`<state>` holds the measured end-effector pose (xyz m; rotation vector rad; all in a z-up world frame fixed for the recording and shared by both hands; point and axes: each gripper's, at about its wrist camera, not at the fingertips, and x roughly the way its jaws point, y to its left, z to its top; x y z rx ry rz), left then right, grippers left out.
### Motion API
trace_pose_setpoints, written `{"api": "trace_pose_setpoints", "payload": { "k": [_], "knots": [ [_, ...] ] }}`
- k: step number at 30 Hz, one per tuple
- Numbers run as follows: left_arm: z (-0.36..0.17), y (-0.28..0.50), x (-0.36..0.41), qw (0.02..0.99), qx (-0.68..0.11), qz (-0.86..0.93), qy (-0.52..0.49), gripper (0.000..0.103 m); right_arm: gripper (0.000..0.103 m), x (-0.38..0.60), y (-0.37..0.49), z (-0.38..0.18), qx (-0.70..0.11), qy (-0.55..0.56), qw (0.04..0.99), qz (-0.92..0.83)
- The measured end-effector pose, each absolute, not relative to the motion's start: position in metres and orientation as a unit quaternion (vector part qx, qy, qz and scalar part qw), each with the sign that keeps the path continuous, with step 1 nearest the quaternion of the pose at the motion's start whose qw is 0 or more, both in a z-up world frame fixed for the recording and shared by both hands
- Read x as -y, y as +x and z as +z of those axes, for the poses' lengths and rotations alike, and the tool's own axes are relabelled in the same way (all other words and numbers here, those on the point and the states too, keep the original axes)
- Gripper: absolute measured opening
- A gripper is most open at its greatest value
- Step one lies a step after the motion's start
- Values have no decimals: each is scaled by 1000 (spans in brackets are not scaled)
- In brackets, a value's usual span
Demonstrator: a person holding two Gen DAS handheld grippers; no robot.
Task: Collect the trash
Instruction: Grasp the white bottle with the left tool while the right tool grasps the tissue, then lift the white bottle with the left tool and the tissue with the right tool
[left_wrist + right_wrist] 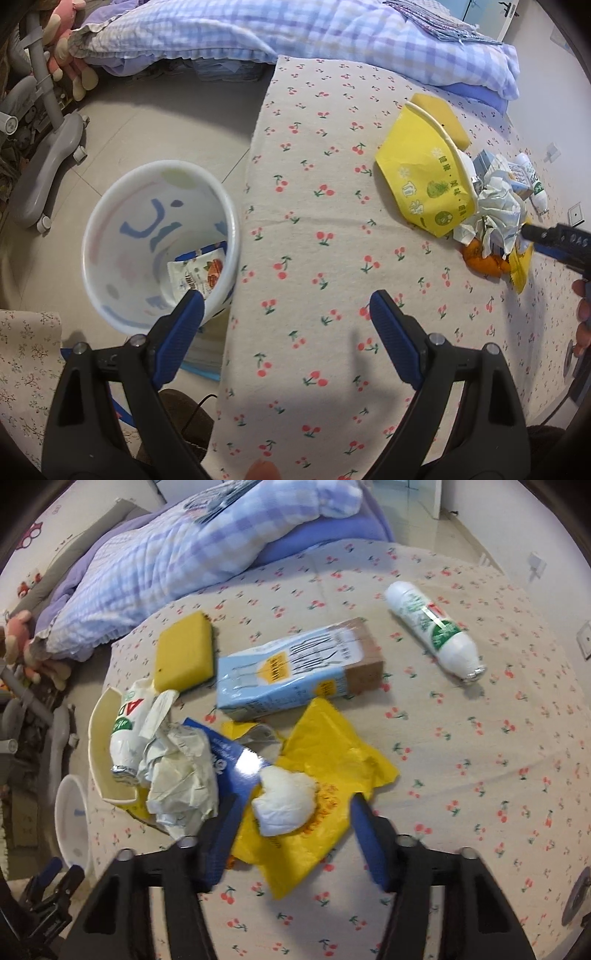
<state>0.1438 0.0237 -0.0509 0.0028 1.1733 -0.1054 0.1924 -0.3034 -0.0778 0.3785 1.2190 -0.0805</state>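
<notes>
Now We Look at the Trash on the Bed

Only our left view shows inside the white bin (159,243) on the floor, just beside the bed's (332,240) edge; one snack packet (201,273) lies in it. Our left gripper (286,317) is wide open and holds nothing.

Only our right view shows the trash up close. Our right gripper (288,834) is partly open, with a white tissue wad (284,799) and a yellow bag (332,760) between its fingers; we cannot tell if they touch. The blue carton (295,668) lies flat further off, its long side running across the bed.
</notes>
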Motion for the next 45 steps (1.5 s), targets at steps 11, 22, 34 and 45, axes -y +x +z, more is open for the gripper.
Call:
{"api": "trace_pose_setpoints", "payload": {
  "k": [11, 22, 34, 45],
  "knots": [
    [-25, 154, 11, 845, -522, -95, -70, 90, 23, 303, 187, -67, -554, 195, 809, -2],
    [-1, 208, 90, 833, -520, -173, -69, 56, 24, 346, 163, -46, -531, 209, 821, 5],
    [-41, 248, 126, 810, -580, -89, 9, 45, 24, 393, 146, -42, -521, 225, 824, -4],
    [-45, 243, 133, 808, -582, -81, 33, 5, 25, 401, 141, -38, -514, 235, 825, -1]
  ]
}}
